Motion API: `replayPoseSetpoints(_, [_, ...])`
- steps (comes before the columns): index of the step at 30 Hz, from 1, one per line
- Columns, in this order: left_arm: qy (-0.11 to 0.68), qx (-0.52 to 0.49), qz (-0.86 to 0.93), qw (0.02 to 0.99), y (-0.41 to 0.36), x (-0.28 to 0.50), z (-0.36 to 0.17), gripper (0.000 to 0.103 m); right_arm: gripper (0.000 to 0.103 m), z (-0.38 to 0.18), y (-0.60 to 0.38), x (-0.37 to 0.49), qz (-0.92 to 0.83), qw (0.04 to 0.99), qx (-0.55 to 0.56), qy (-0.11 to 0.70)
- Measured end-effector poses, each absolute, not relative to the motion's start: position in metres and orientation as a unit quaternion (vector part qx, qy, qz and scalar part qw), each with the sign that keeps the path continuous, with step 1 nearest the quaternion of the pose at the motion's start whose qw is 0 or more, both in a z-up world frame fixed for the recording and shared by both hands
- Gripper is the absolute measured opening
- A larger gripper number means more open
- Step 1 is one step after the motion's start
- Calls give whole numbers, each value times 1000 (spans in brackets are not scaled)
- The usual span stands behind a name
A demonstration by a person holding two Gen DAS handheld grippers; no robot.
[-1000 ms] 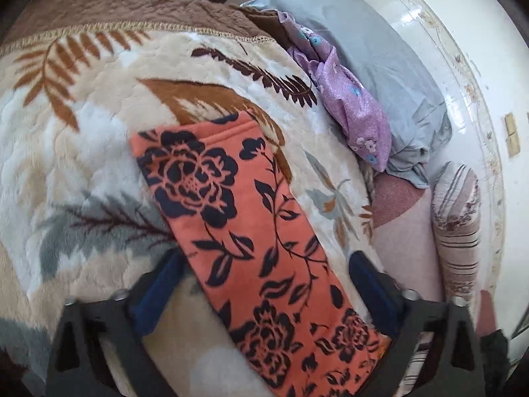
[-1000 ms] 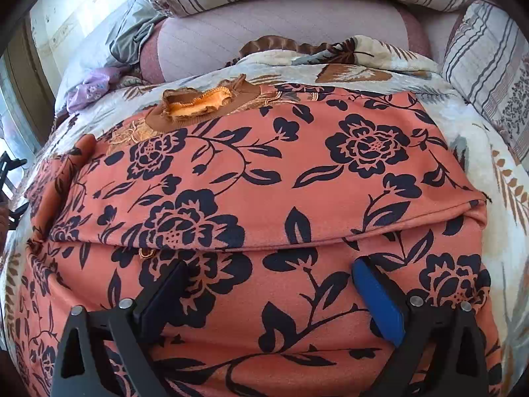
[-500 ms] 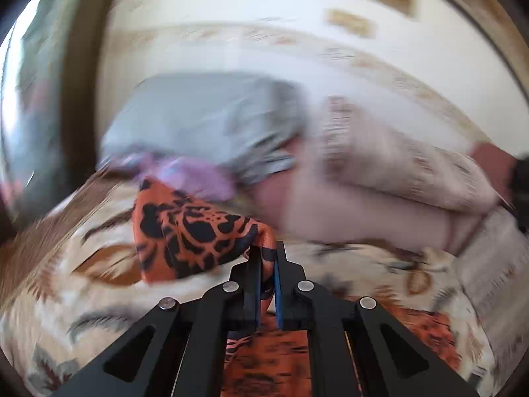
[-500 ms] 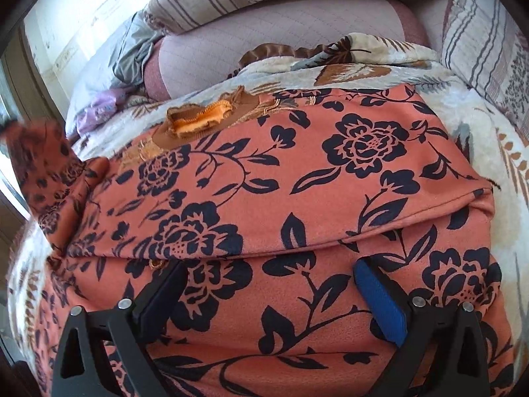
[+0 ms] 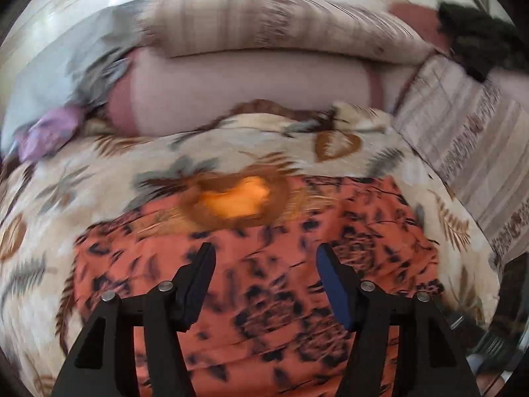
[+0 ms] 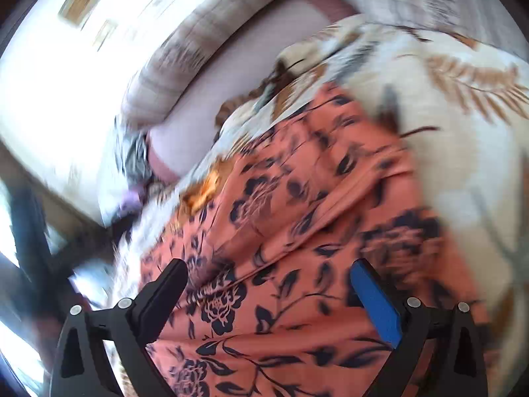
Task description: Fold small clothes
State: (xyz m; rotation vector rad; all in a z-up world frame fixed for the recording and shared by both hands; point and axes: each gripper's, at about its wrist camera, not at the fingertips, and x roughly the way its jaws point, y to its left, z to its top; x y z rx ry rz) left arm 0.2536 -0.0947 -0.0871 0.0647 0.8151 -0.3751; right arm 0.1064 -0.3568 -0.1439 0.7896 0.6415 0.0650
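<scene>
An orange garment with dark blue flowers (image 5: 264, 281) lies on a cream blanket with leaf prints (image 5: 99, 172). Its neckline with an orange trim (image 5: 238, 195) points toward the pillows. My left gripper (image 5: 264, 258) is open and empty, just above the garment's middle. The garment also shows in the right wrist view (image 6: 281, 248), with a folded layer lying across it. My right gripper (image 6: 267, 274) is open and empty, low over the cloth. Both views are blurred by motion.
Striped pillows (image 5: 271, 23) and a pink bolster (image 5: 238, 86) lie at the head of the bed. A grey cloth (image 5: 59, 66) and a purple cloth (image 5: 46, 129) sit at the far left. Another striped cushion (image 5: 463, 132) is at the right.
My left gripper let go of the orange sleeve it had lifted and opened over the garment. The sleeve now lies folded on the body. My right gripper tilted and swung sideways.
</scene>
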Motion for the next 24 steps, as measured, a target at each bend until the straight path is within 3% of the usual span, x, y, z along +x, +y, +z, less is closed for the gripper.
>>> replayPoseSetpoints(3, [372,-26,-115,921,-25,242,-93,77,100,-138,-378,106,33,856,418,301])
replayPoseSetpoints(10, [414,-109,-41,903,66,245,-152,78,99,-133,-390,171,15,812,462,358])
replayPoseSetpoints(14, [435,-123,-44,891,79,247,-179,78,87,-150,-386,198,-31,790,459,405])
replayPoseSetpoints(15, [430,-132,-44,892,82,244,-177,78,77,-143,-380,202,-38,801,436,408])
replayPoseSetpoints(16, [419,-143,-49,895,84,245,-171,78,37,-137,-373,208,-51,812,399,422])
replayPoseSetpoints(17, [405,-150,-51,900,86,245,-165,78,13,-132,-368,212,-71,817,362,443])
replayPoseSetpoints(19, [379,-165,-39,910,93,239,-149,78,10,-109,-352,213,-116,837,286,452])
replayPoseSetpoints(22, [345,-175,-37,921,101,230,-135,78,9,-68,-326,191,-143,886,182,401])
replayPoseSetpoints(24, [372,-157,-40,914,92,236,-145,83,11,-84,-321,180,-170,885,162,402])
